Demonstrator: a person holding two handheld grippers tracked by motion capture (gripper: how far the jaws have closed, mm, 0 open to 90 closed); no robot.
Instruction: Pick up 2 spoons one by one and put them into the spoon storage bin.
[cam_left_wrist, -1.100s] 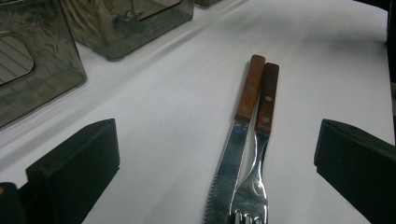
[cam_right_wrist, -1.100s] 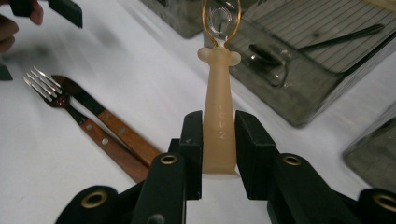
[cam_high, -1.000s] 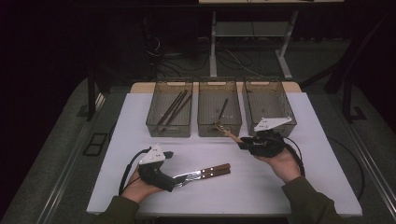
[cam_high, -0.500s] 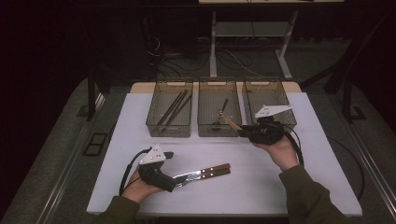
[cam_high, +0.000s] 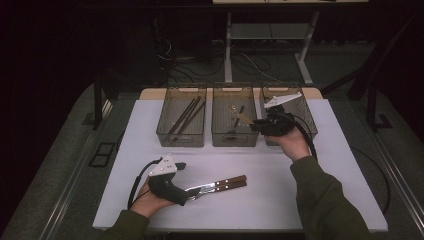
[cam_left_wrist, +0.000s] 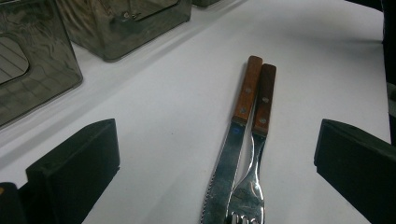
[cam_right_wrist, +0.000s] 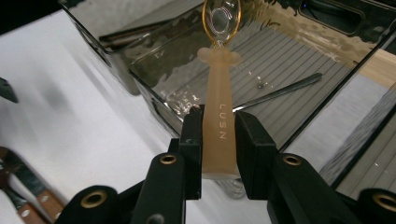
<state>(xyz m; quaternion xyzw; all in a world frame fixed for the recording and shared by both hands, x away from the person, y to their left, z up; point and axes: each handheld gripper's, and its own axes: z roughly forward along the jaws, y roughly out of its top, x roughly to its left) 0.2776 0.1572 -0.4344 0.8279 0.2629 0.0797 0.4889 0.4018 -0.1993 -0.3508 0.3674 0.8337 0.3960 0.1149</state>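
Black jaws of the right gripper (cam_right_wrist: 218, 140) clamp the pale peach handle of a spoon (cam_right_wrist: 218, 100), squeezing it near its lower end so the clear bowl points away, out over the middle bin (cam_right_wrist: 289, 60). In the high view this gripper (cam_high: 256, 123) hangs at the near right rim of that middle bin (cam_high: 235, 141), with the spoon (cam_high: 243, 118) jutting over it. The spoon looks light, stiff and smooth, likely plastic, so a firm hold low on the flat handle seems wise, since it could slip or twist. A thin metal utensil (cam_right_wrist: 280, 91) lies on the bin floor. Farther off, the left gripper (cam_high: 190, 191) rests on the white table (cam_high: 320, 200), jaws spread wide and empty, either side of a wood-handled knife (cam_left_wrist: 236, 140) and fork (cam_left_wrist: 254, 154) lying side by side. Dark sticks (cam_high: 184, 117) lie in the left bin (cam_high: 181, 140).
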